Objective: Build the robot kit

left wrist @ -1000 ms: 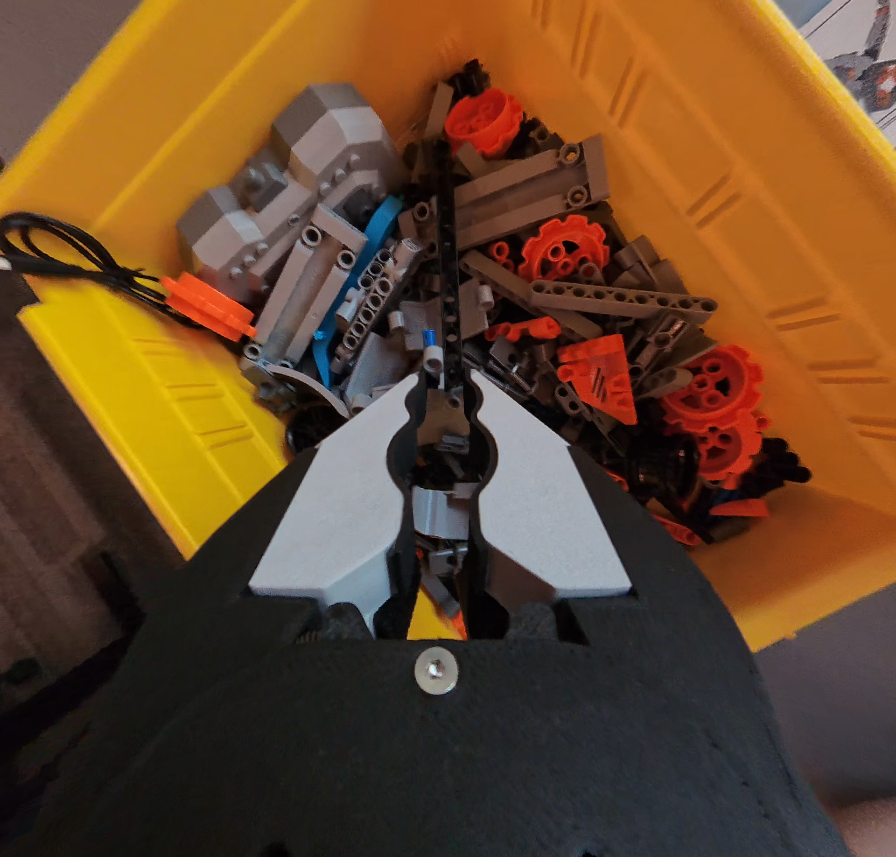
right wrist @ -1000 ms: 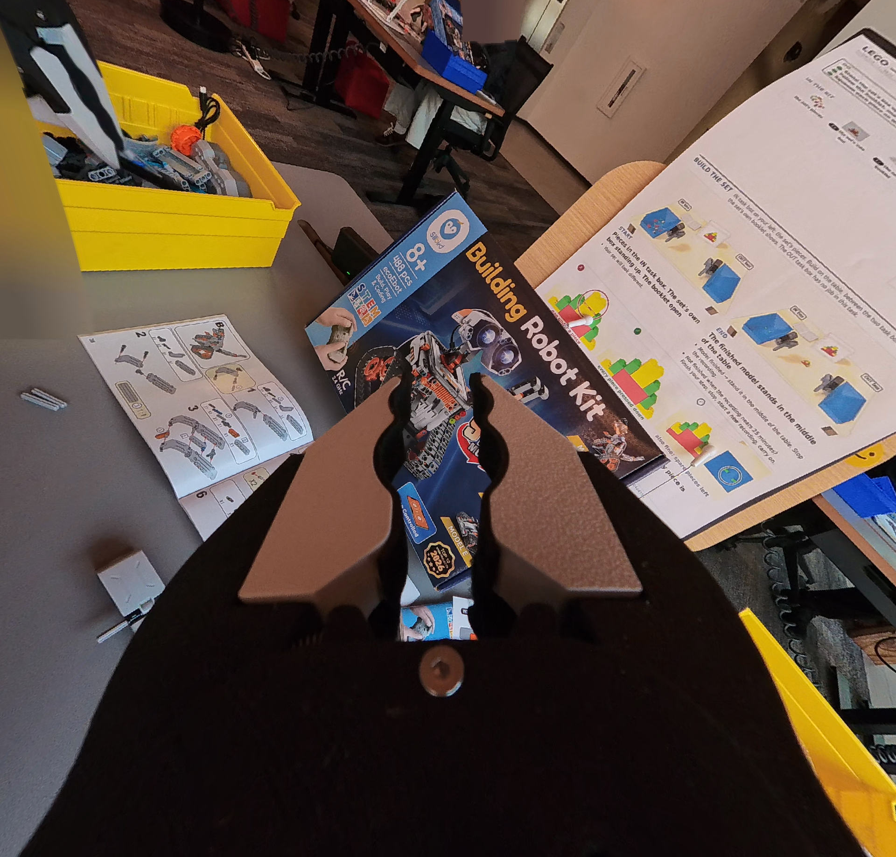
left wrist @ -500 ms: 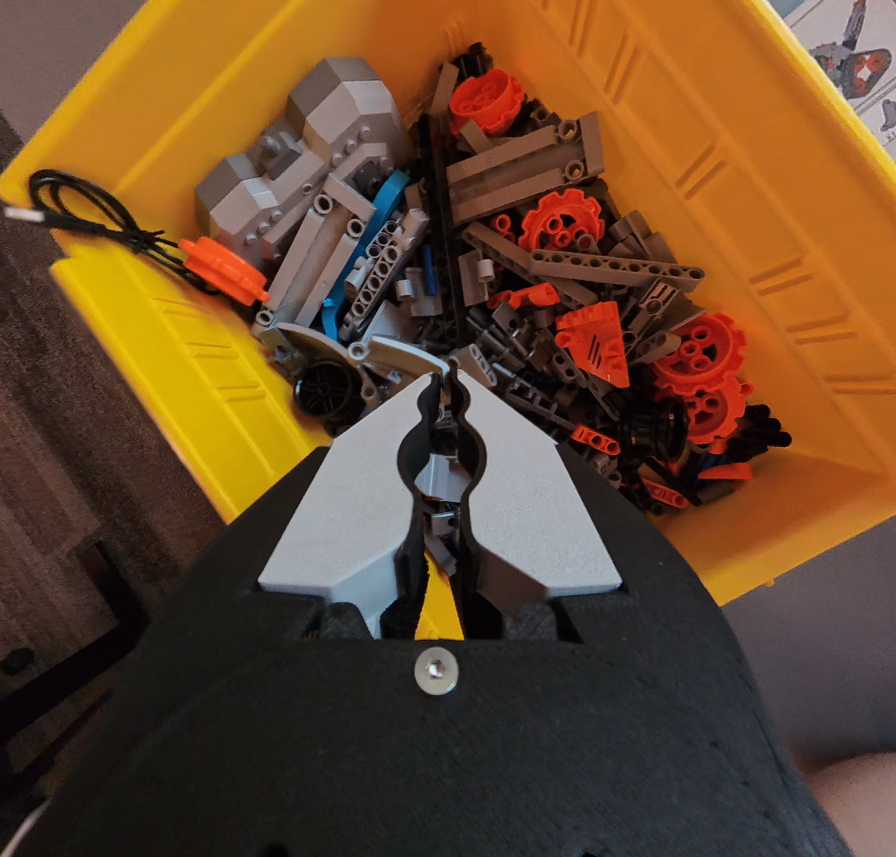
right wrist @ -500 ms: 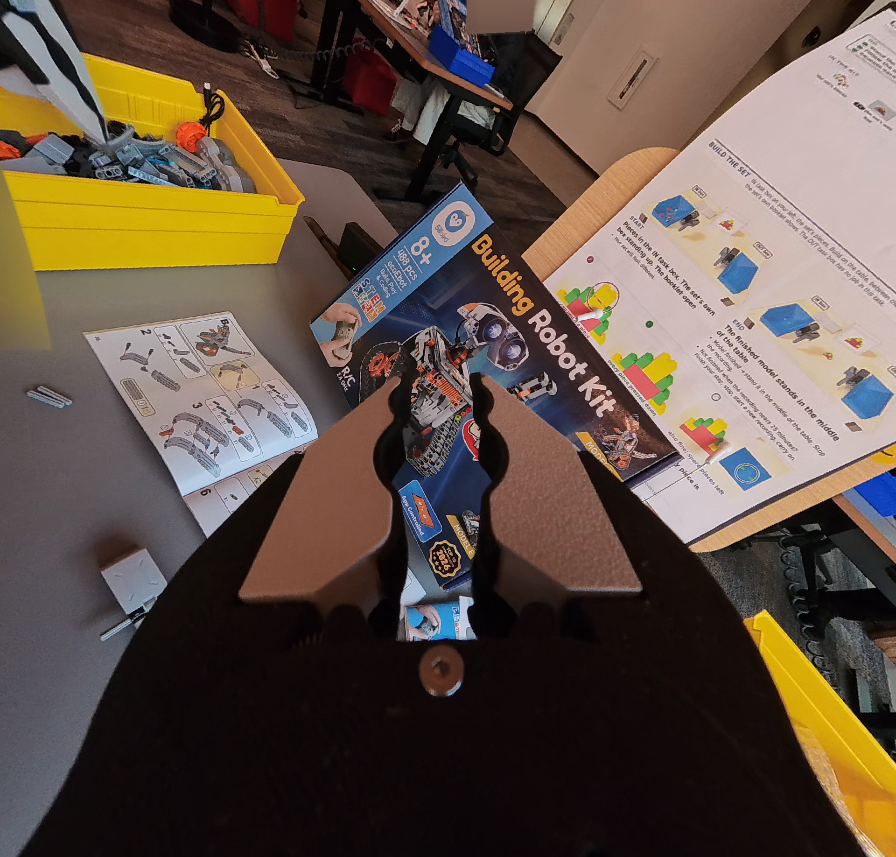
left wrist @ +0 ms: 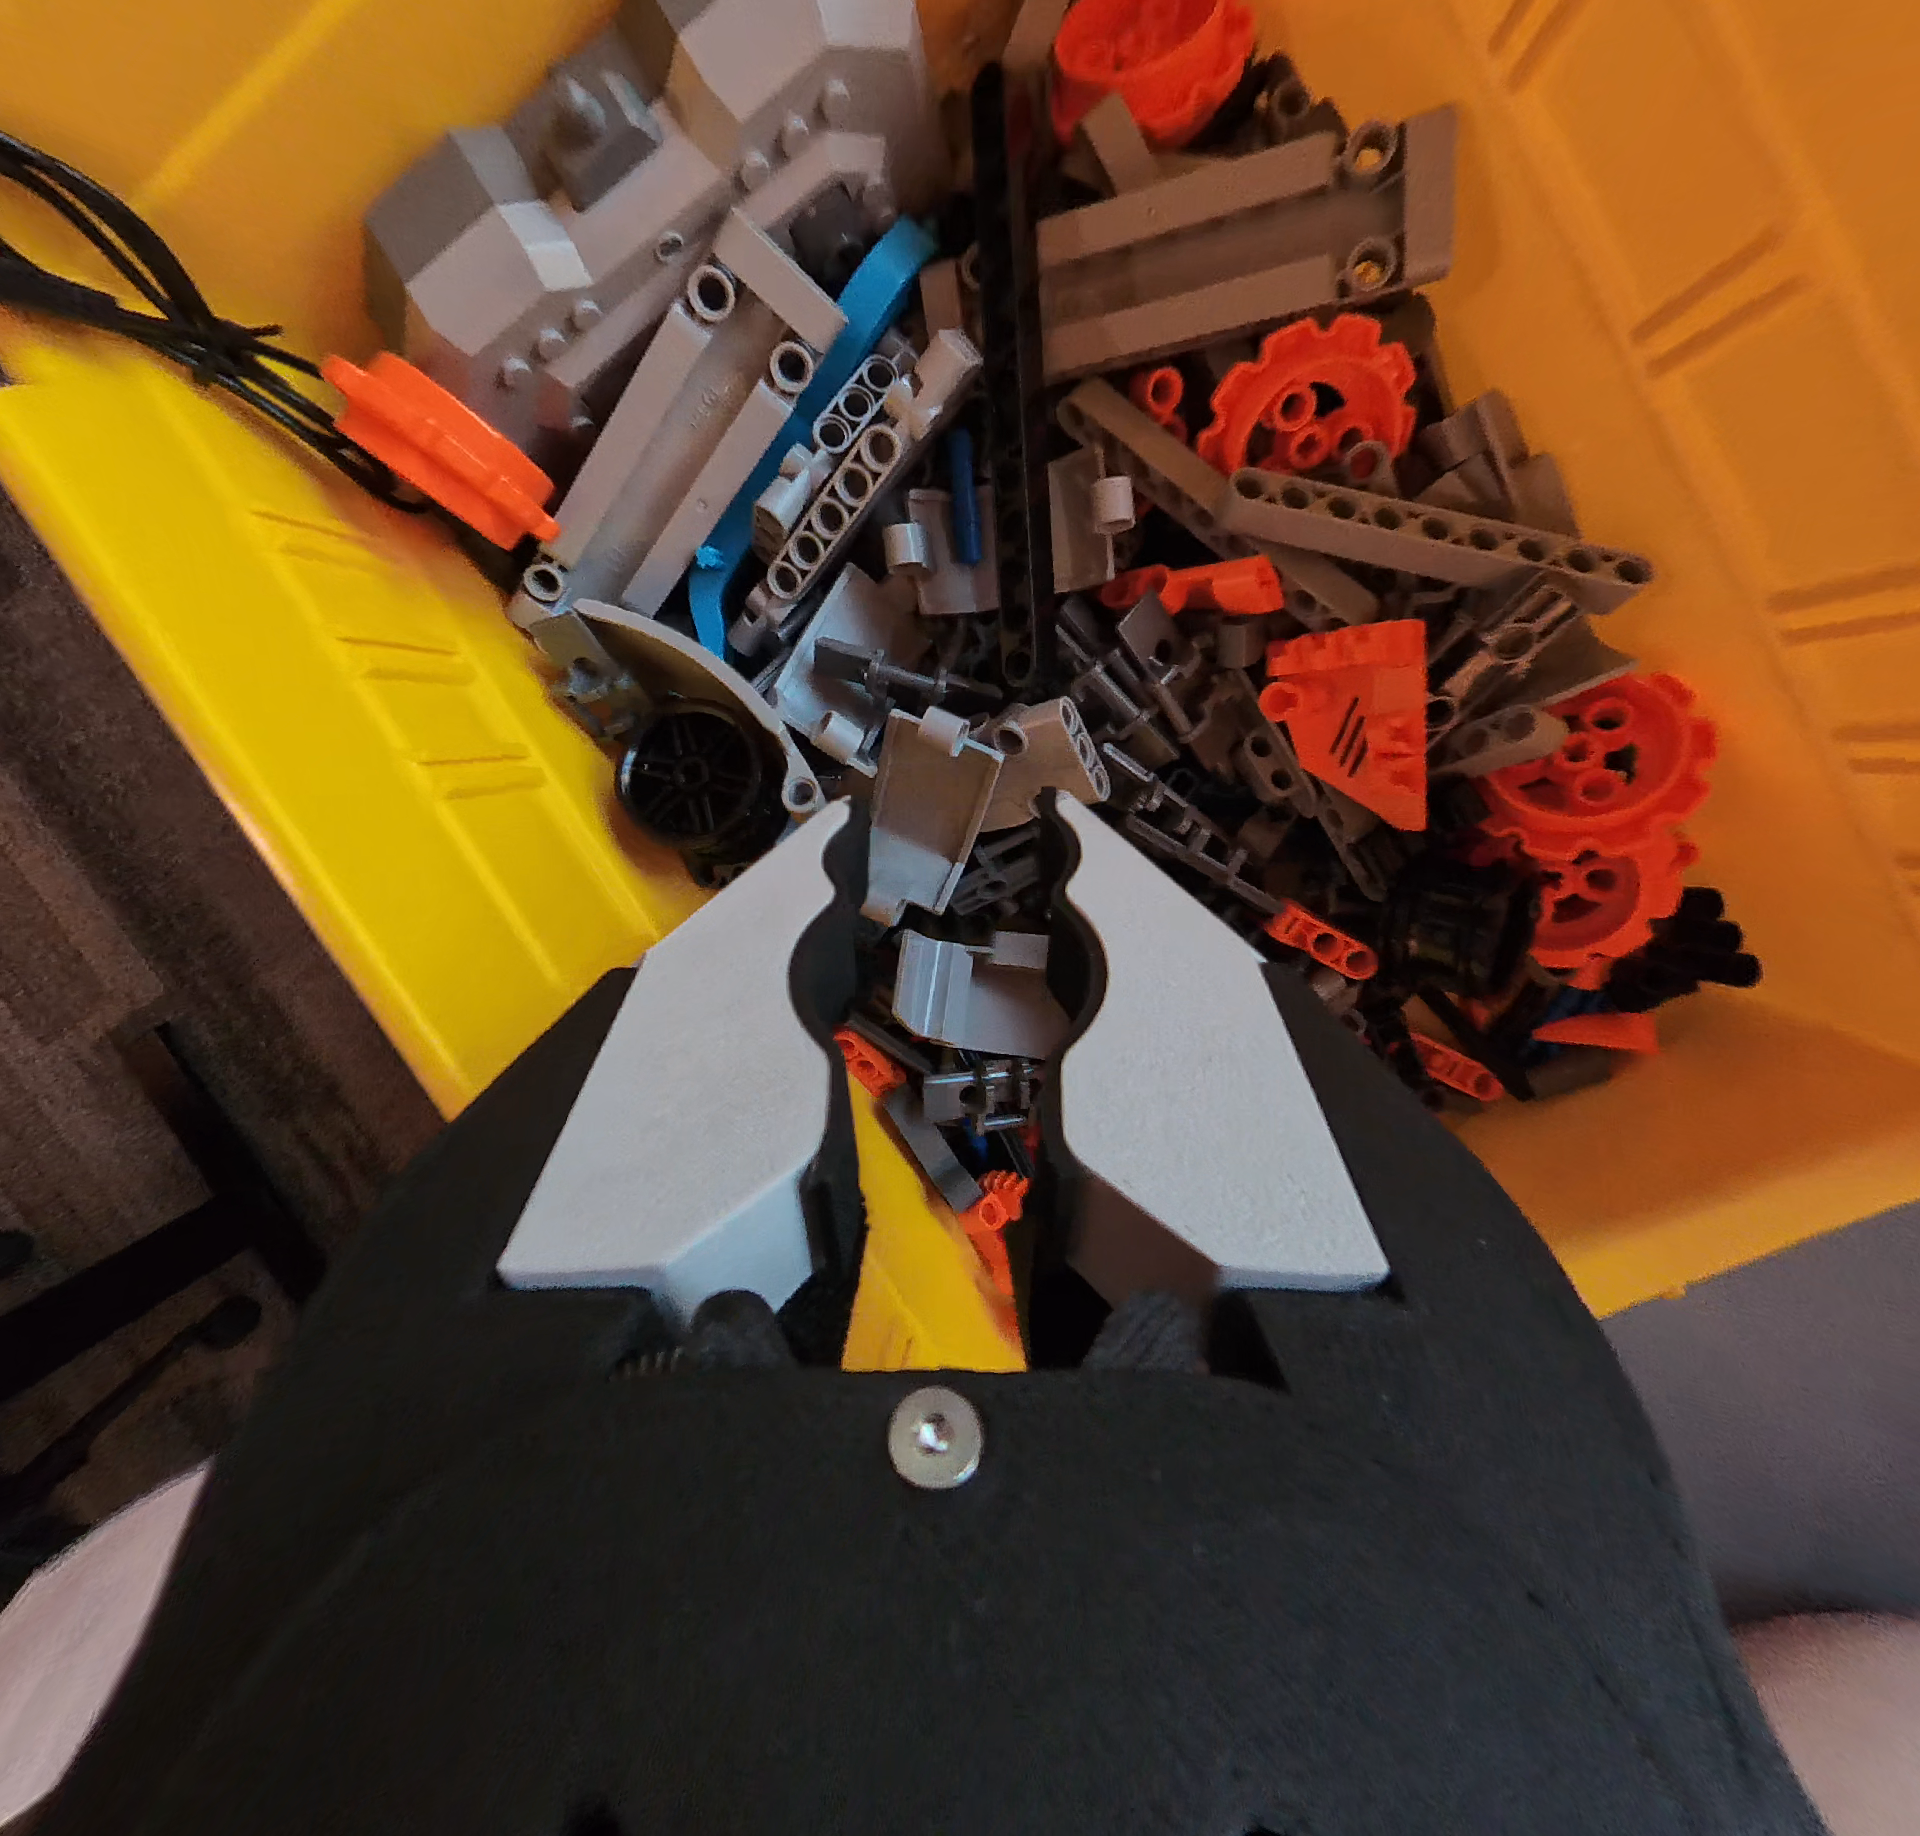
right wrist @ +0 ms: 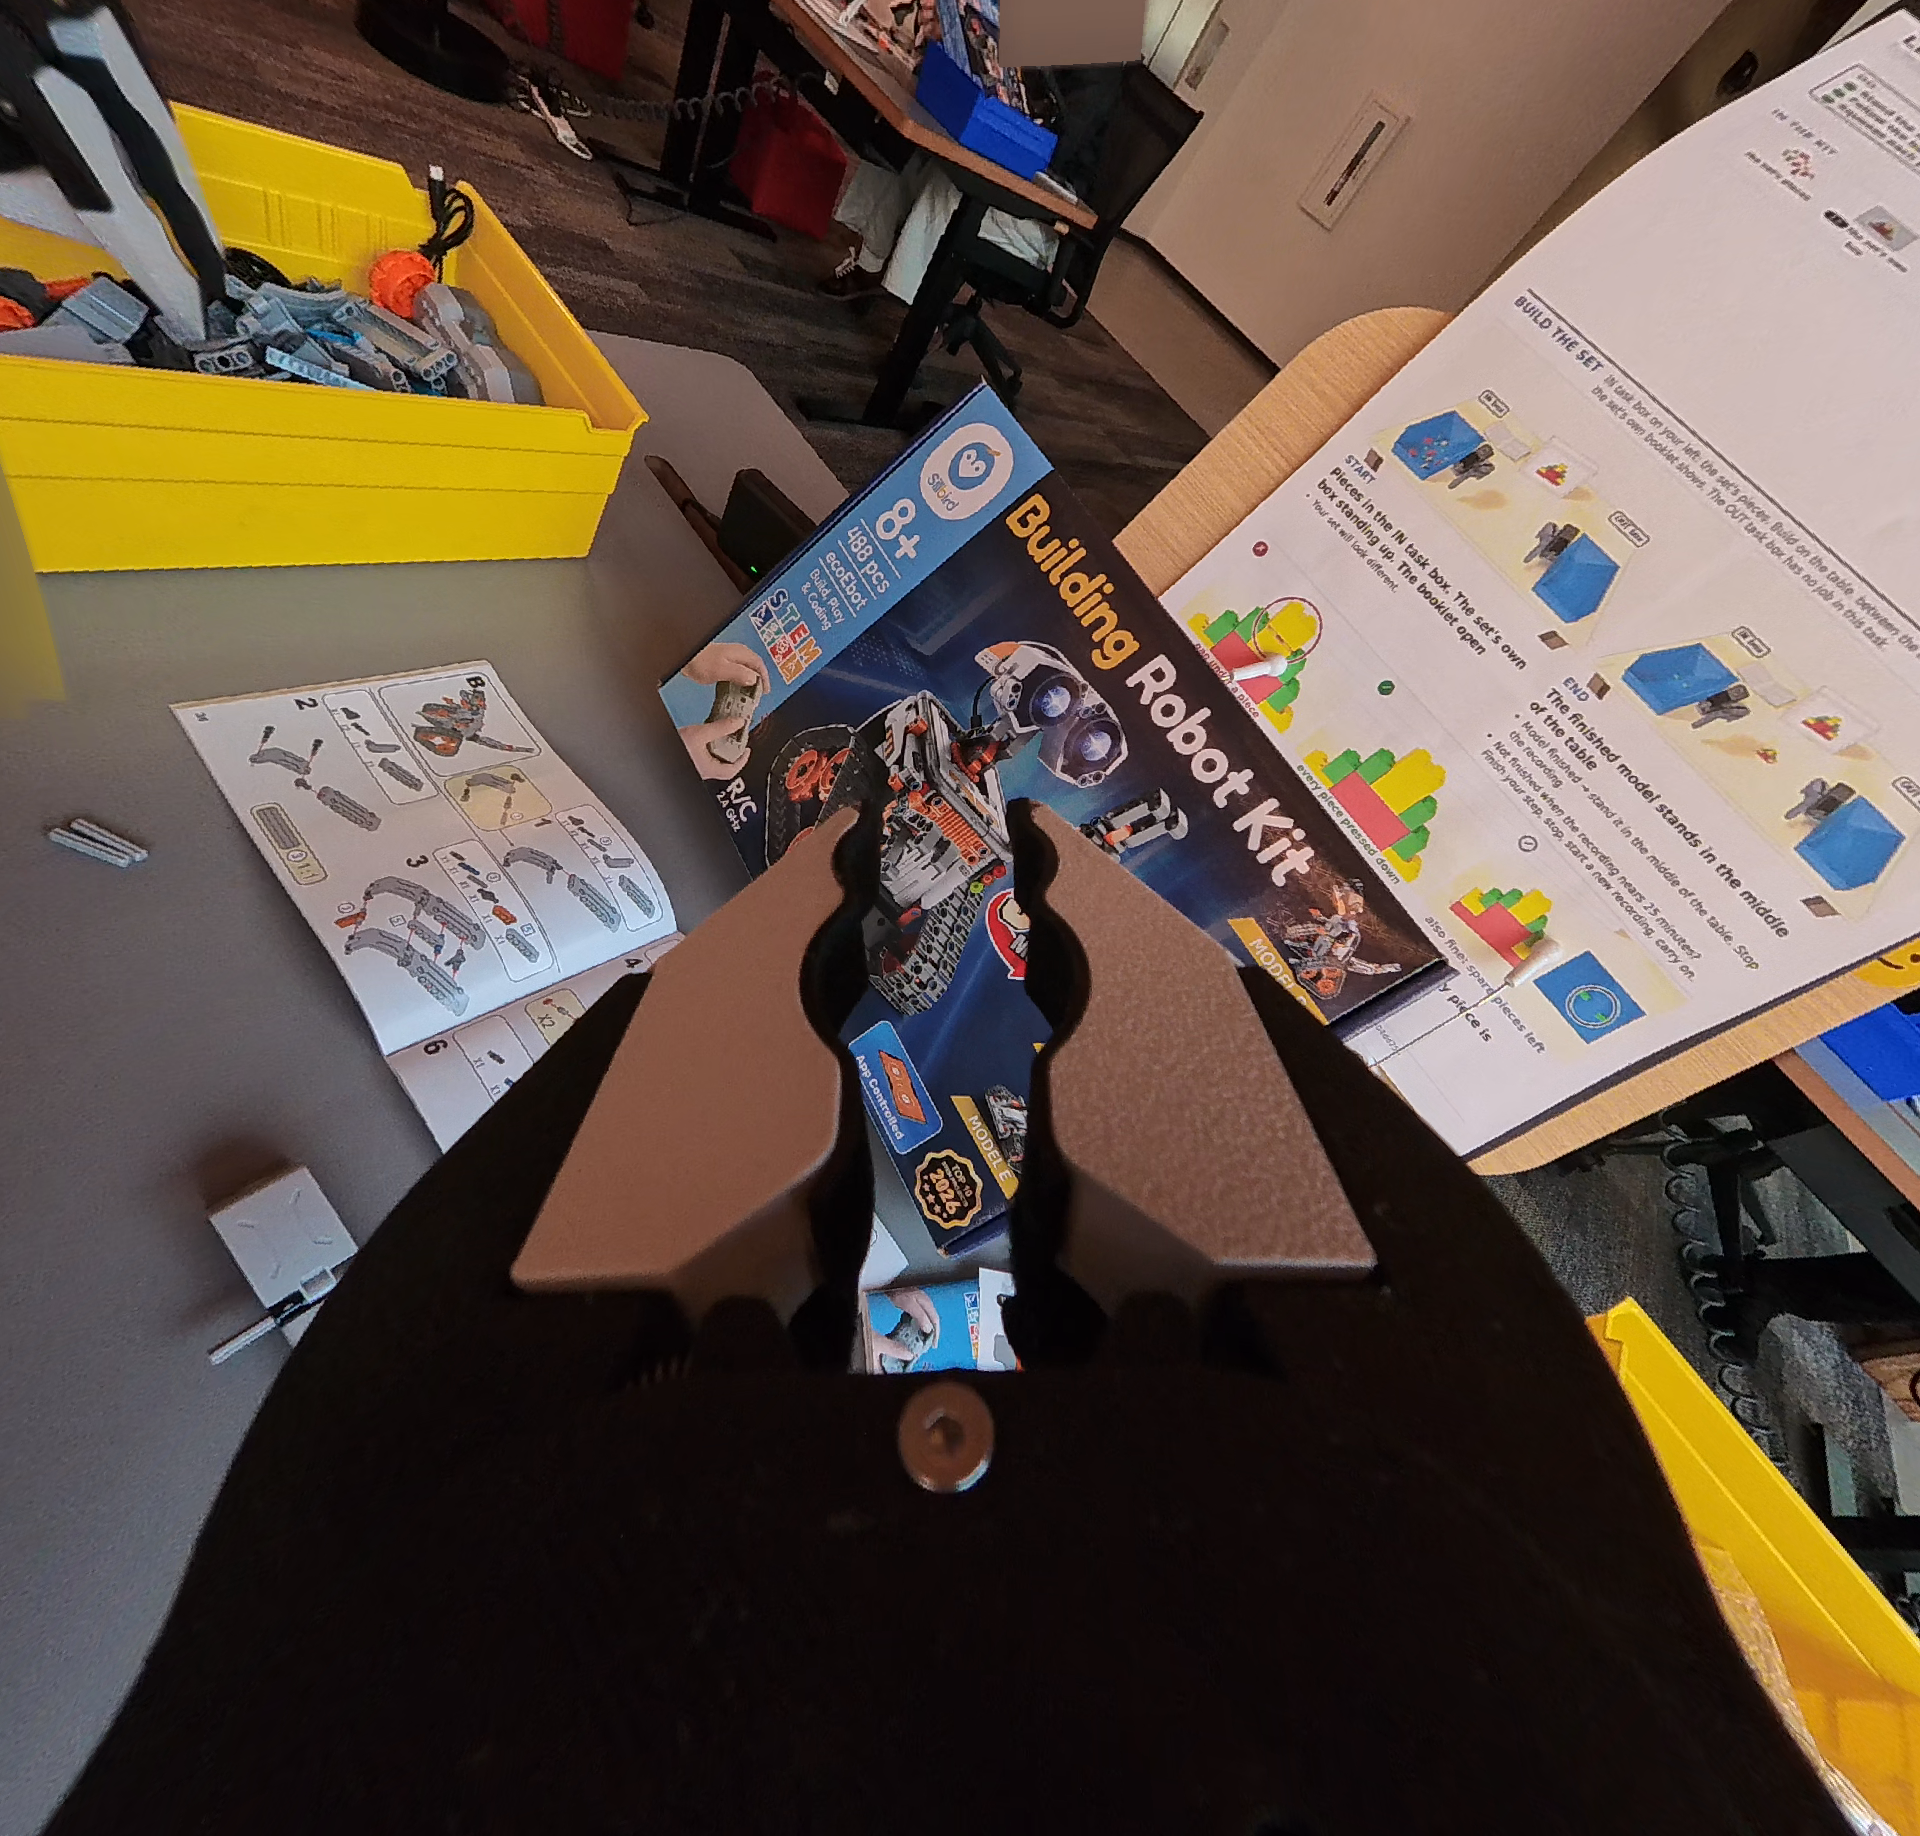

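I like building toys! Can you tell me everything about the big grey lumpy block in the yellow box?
The grey block is the largest piece in the yellow box. It looks like hard plastic in two greys, with chunky angled faces, small round studs and a raised knob on top. It lies tilted in the far left corner, against the wall. Grey beams lean on it, an orange disc with black cables sits at its near end. The left gripper is not touching it.

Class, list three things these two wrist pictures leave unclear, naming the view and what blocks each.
1. Left wrist view: pieces low in the yellow bin lie buried under the pile.
2. Left wrist view: whether the left gripper touches the grey piece; blurred.
3. Right wrist view: the blue box bottom, hidden by the right gripper.
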Demonstrator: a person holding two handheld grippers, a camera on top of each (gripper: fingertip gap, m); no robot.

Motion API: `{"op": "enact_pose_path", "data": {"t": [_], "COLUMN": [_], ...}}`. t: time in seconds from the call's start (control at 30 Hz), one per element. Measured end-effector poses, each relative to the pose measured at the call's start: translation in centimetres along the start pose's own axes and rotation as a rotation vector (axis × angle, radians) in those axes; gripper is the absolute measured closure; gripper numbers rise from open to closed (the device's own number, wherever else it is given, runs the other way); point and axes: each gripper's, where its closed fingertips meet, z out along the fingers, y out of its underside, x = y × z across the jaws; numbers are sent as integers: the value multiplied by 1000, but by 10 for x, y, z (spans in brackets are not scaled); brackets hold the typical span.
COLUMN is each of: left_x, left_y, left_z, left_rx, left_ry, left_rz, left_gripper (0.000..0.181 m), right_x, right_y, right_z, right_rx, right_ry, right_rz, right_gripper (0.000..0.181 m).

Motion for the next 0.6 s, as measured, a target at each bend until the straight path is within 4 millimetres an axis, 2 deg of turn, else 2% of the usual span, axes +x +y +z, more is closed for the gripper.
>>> {"op": "enact_pose_path", "data": {"t": [0.17,0.27,0.33,0.47,0.6], "left_x": [0,3,4,6,19], "left_y": [8,11,14,2,-29], "left_z": [13,16,14,-3,-42], "left_rx": [-61,-73,-96,-34,126], "left_ry": [-9,18,5,-10,-7], "left_rz": [45,58,80,81,82], "left_gripper": [148,170,174,180,180], "right_x": [1,2,2,2,-2], "right_y": [0,0,0,0,-4], "right_z": [-2,-2,-3,-3,-2], "right_rx": [1,3,2,4,12], "right_ry": [2,2,3,1,-11], "right_rz": [1,2,0,-1,-4], "right_gripper": [158,158,158,158,158]}}
